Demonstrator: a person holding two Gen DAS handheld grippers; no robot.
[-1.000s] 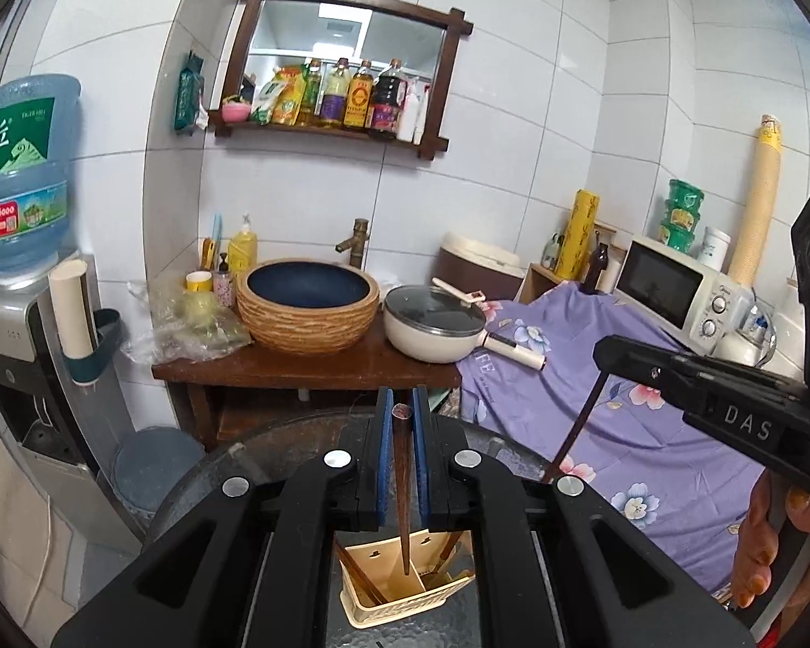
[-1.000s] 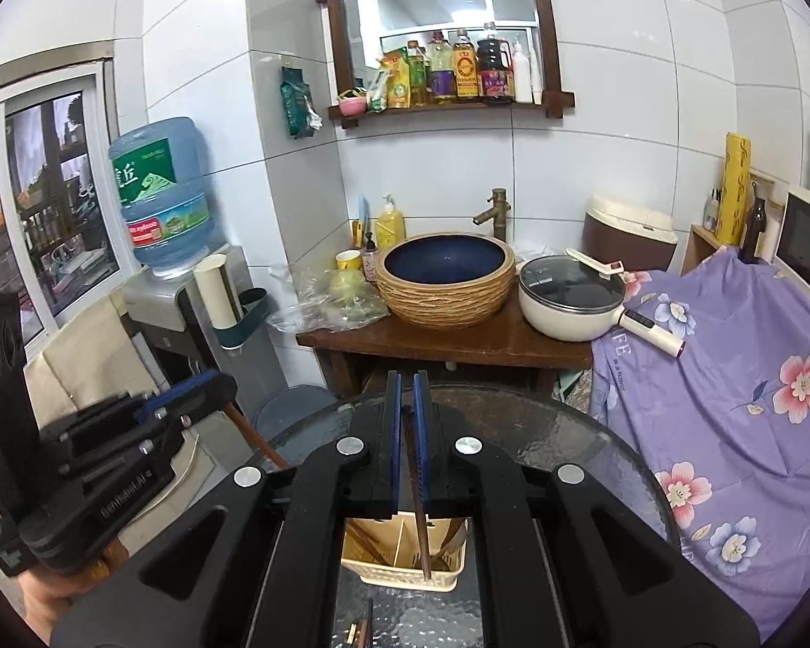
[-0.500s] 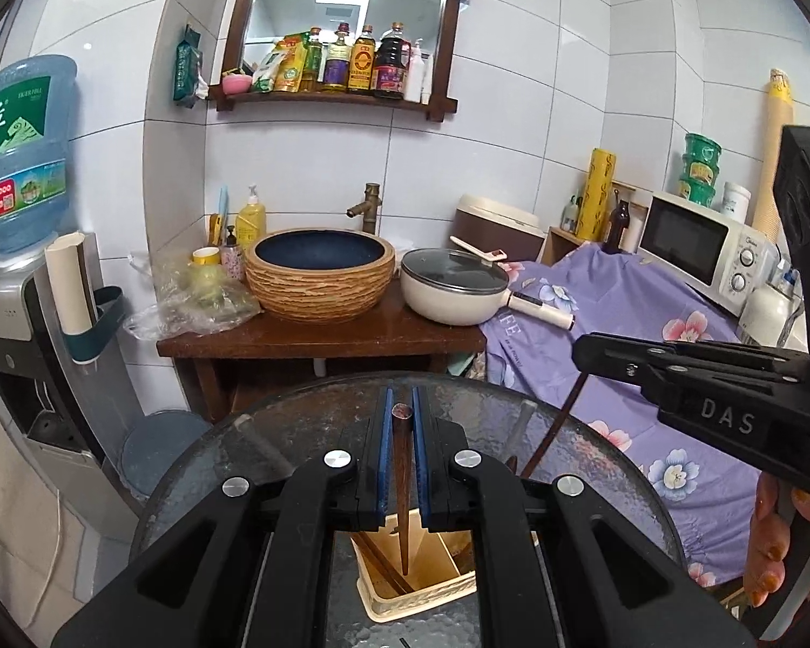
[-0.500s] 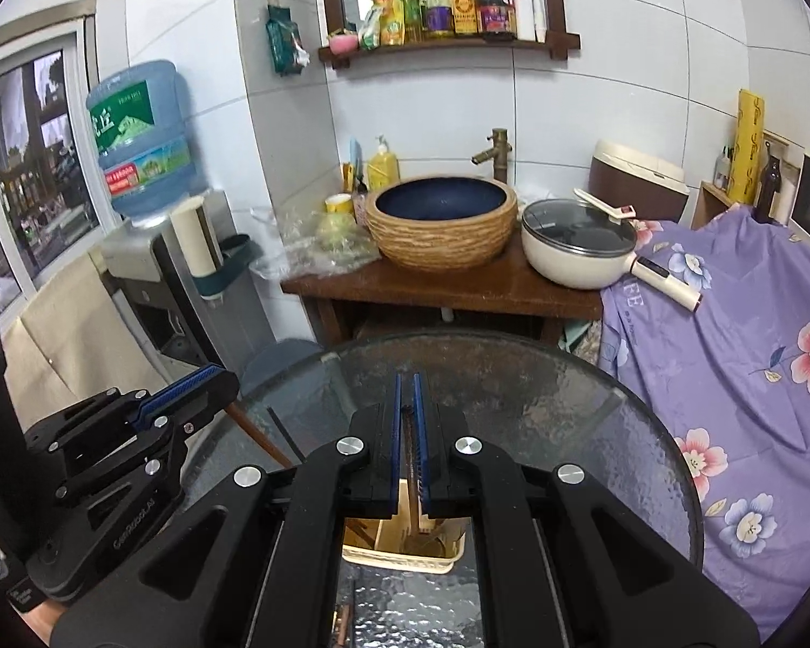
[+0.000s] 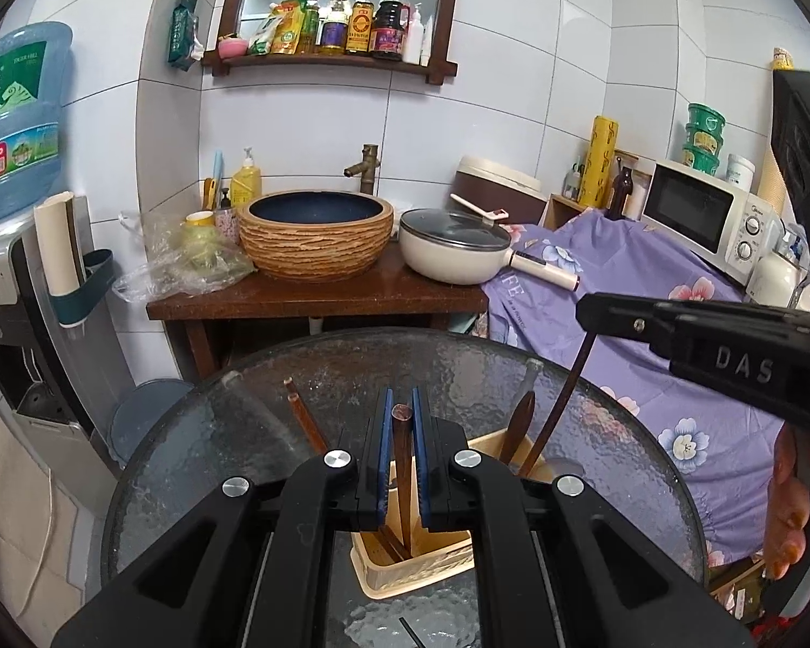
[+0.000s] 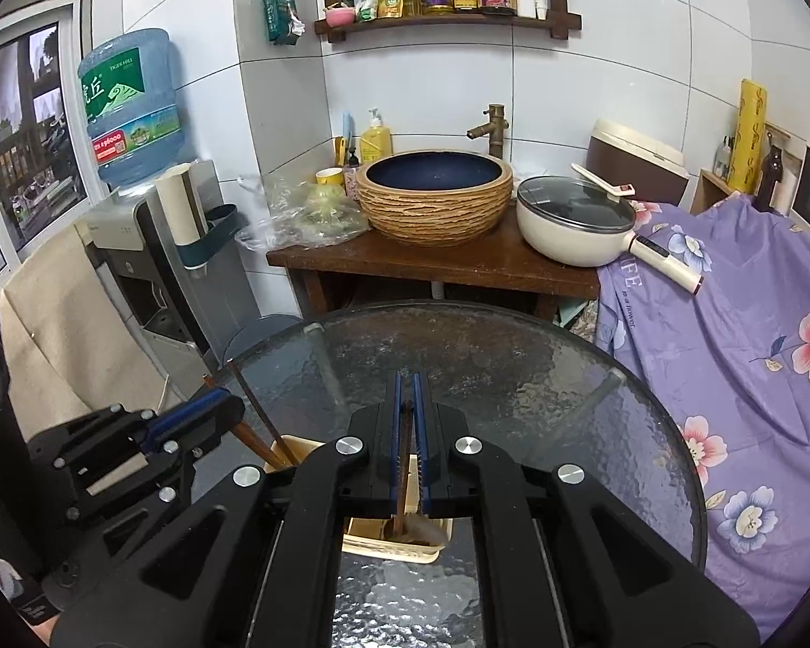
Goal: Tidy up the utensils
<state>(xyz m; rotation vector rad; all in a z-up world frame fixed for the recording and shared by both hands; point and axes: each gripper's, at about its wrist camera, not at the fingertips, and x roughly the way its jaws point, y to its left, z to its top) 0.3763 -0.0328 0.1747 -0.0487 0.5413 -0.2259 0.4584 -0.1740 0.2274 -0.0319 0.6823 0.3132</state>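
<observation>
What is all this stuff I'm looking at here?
Utensil holder: one, cream, on the glass table.
Glass table: one, round, dark-rimmed.
Chopsticks: dark wood, one in the left gripper, one in the right gripper, others standing in the holder.
Basin: one, woven-look tan with a blue inside, on the wooden stand.
Pan: one, cream, lidded, beside the basin.
Water bottle: one, blue, on the dispenser.
Microwave: one, white, far right.
Left gripper: black, shut on a chopstick.
Right gripper: black, shut on a chopstick.

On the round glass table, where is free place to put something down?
The far half of the glass table, between the utensil holder and the wooden washstand, is bare. Near the holder, both grippers and the chopsticks crowd it.
</observation>
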